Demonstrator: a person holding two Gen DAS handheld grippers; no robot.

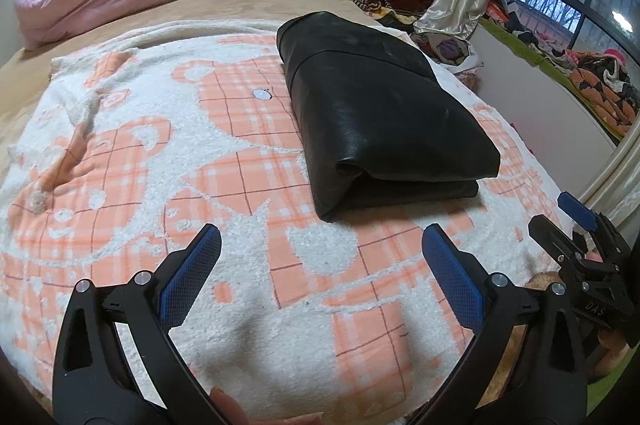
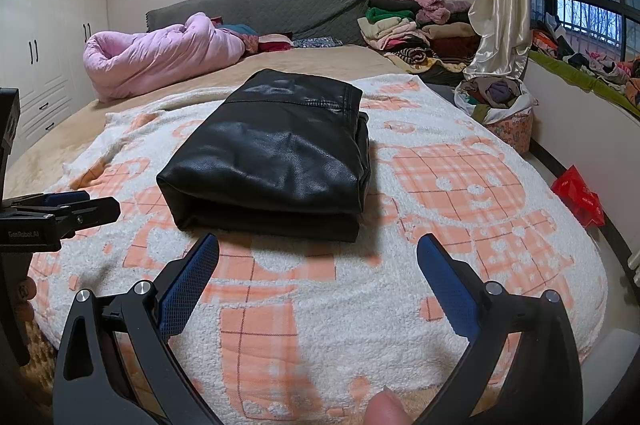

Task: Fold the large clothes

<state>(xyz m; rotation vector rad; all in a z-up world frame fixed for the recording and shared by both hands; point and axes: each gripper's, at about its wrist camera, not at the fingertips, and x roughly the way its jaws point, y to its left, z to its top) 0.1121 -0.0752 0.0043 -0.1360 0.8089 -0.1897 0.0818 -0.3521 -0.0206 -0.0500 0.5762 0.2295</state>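
The black leather garment (image 2: 276, 161) lies folded into a compact stack on the orange-and-white blanket (image 2: 460, 185), just ahead of both pairs of fingers. The left gripper (image 1: 320, 265) and right gripper (image 2: 318, 265) hover above the blanket, fingers spread wide and holding nothing.

"DAS" on the right tool (image 1: 576, 221) — "GeeRobot.AI" on the left tool (image 2: 76, 205).

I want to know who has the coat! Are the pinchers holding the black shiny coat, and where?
Nothing is held. The left gripper and right gripper both stand open above the orange-and-white fleece blanket, short of the folded black leather garment.
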